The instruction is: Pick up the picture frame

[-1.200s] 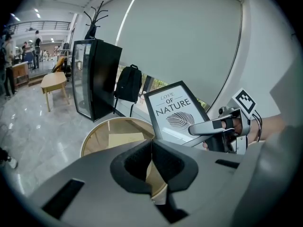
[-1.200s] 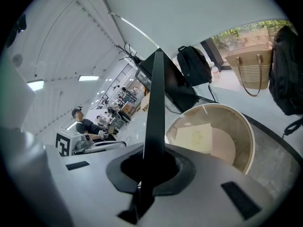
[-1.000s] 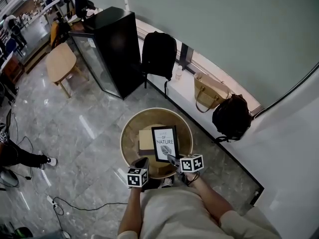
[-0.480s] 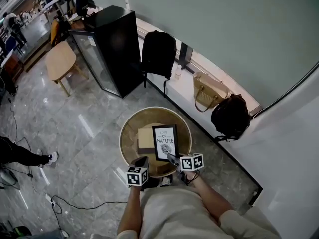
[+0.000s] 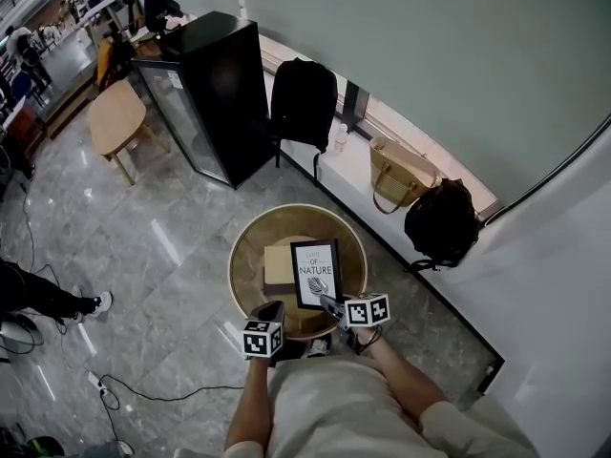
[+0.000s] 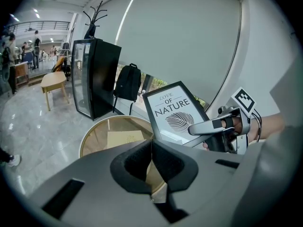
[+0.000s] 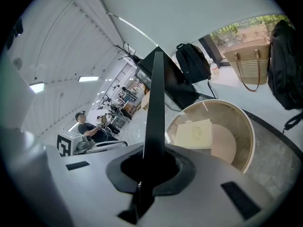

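The round wooden tub (image 5: 246, 246) holds one tan square card (image 5: 278, 267) (lying flat on its floor). My right gripper (image 5: 329, 303) is clamped on the bottom edge of the black picture frame (image 5: 316, 273), which is held over the tub with its long axis upright and its print facing me. My left gripper (image 5: 275, 308) is closed on nothing.

Grey marble floor (image 5: 143, 256), black cabinet (image 5: 215, 89)

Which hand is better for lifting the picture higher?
The right. The right gripper is clamped on the picture frame at its edge, holding it over the round table. The left gripper is shut with nothing in it.
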`<state>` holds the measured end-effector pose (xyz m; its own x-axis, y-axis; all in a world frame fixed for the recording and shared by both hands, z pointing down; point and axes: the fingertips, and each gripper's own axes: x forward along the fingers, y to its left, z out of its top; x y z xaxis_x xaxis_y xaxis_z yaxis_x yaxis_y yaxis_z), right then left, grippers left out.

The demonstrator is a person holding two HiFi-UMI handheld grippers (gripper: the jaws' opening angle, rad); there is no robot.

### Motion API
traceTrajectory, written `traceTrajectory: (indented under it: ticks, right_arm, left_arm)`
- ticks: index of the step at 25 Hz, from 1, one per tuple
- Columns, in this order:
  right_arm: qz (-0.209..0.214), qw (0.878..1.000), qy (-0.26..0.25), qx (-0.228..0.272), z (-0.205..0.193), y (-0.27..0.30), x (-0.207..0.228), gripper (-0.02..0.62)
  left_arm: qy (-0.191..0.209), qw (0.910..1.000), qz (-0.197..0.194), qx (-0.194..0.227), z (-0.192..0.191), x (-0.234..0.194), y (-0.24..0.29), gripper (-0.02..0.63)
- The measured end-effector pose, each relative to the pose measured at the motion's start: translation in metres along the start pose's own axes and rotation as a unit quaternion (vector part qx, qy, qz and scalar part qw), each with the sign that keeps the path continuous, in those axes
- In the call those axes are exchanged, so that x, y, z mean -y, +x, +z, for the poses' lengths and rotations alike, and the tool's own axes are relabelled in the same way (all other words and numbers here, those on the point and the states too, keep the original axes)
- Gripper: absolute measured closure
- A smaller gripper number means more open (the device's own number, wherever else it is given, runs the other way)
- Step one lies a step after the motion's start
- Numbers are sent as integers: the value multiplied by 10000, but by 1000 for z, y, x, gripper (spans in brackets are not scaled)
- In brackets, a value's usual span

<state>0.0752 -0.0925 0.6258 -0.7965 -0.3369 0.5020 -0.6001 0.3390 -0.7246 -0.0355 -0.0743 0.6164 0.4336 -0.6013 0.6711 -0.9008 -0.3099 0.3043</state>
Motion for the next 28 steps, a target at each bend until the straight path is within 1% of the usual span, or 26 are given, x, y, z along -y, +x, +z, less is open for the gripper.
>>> traceTrajectory:
  ticks: [3,9,12,15,19,25,28]
  right_arm:
    - [-47,10000,-16,-31,-1,1,2,554]
    - [-22,10000,3,-12,2,0,0,554]
    - [60,10000,42,-31,1,3,-1,554]
    - [16,10000,0,-59,1,2,0,554]
    - [63,9999,67,-43,1,3,0,554]
    - [-53,10000,-11,-45,2,2,3,554]
    - [4,10000,20,-81,-2,4,3,554]
  left_arm:
    - [-12,10000,11,-12,-1,-2,0,586]
    - [-23,10000,0,-47,-3,-1,2,586]
    - [1,10000,0,-61,-1,-2,2,586]
    - [16,10000,7,-58,0,-2,3,586]
    - [43,10000,-6,-74,0,-1,4,586]
    - [38,10000,-27,-61,0,-1,4,586]
    - [45,10000,-50,-68,0,0,4,586]
